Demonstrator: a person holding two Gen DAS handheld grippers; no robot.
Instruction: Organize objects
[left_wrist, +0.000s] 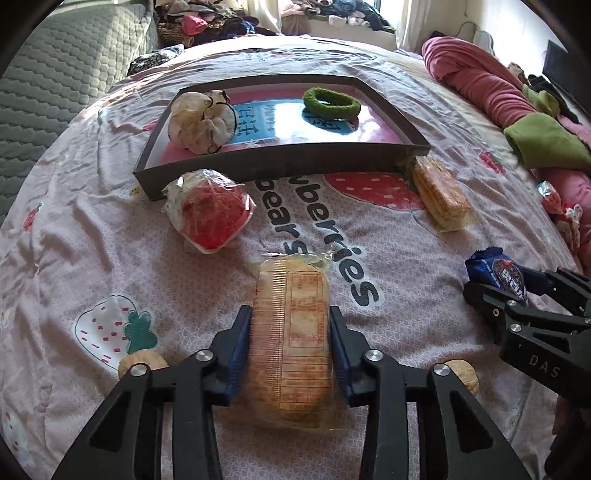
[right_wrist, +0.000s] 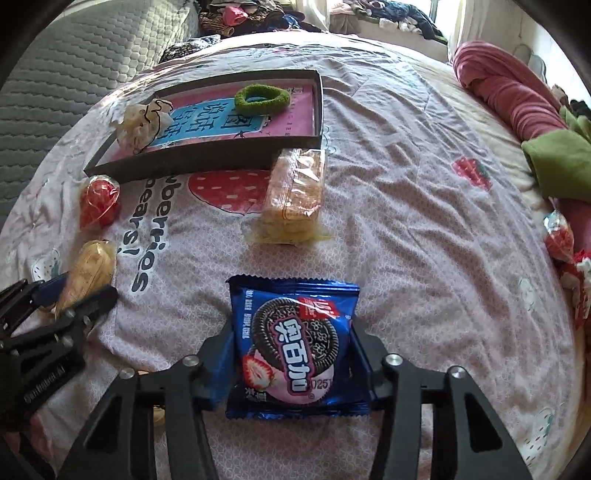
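On the bed (left_wrist: 92, 258), spread with a pink strawberry-print sheet, the left gripper (left_wrist: 290, 354) is clamped on a clear-wrapped pack of pale crackers (left_wrist: 291, 343), its blue pads pressing both long sides; the left wrist view shows the printed label on the wrapper, while the right wrist view catches this pack only as a yellowish shape at its left edge. The right gripper (right_wrist: 295, 354) is clamped on a blue packet of chocolate sandwich cookies (right_wrist: 295, 343), lying flat on the sheet; here the cookie picture and strawberry on its face are plain, whereas the left wrist view sees only the packet's end poking out between dark fingers at far right. Beyond both lies a shallow dark tray (left_wrist: 280, 162) lined in pink and blue, holding a crumpled cream bundle (left_wrist: 199, 122) and a green fuzzy ring (left_wrist: 330, 103). Just in front of the tray's left end sits a red item in clear wrap (left_wrist: 208, 214); a second cracker pack (right_wrist: 295, 195) touches the tray's right corner. Two walnuts (left_wrist: 144, 363) show only in the left view, beside the gripper's arms.
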